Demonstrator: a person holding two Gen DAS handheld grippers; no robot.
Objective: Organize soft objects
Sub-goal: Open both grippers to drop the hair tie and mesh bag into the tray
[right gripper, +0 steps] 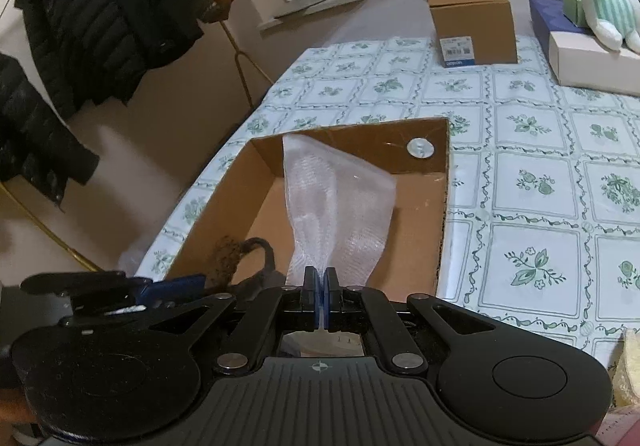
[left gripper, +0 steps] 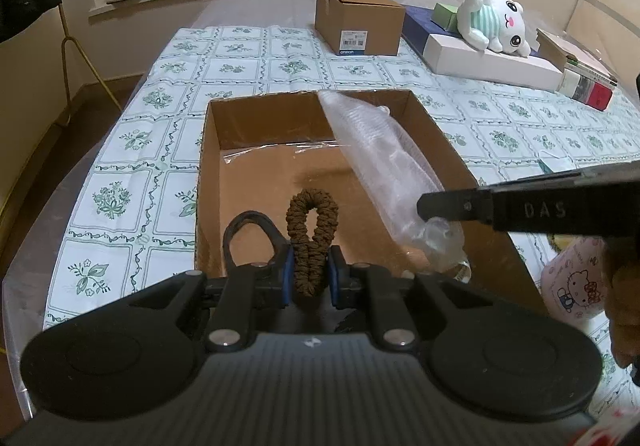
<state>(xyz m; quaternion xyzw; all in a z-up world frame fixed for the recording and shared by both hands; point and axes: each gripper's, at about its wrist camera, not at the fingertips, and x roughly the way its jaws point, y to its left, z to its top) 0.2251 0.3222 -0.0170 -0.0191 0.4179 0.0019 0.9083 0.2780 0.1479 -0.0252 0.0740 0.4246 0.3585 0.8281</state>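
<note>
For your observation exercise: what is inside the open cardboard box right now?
Inside the open cardboard box, clear bubble wrap leans on its far wall; bare floor shows beside it. What lies beneath the wrap is covered.

Both wrist cams angled down, sharing open box [left gripper: 460,150].

Brown scrunchie [left gripper: 313,242], brown cardboard box [left gripper: 256,118], white tablecloth [left gripper: 120,182] with green floral squares.

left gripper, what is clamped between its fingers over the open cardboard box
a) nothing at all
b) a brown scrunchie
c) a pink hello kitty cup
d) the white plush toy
b: in the left wrist view the left gripper has its blue pads pressed on a brown scrunchie that loops up above the open cardboard box; the white plush toy lies far off on the table.
</note>
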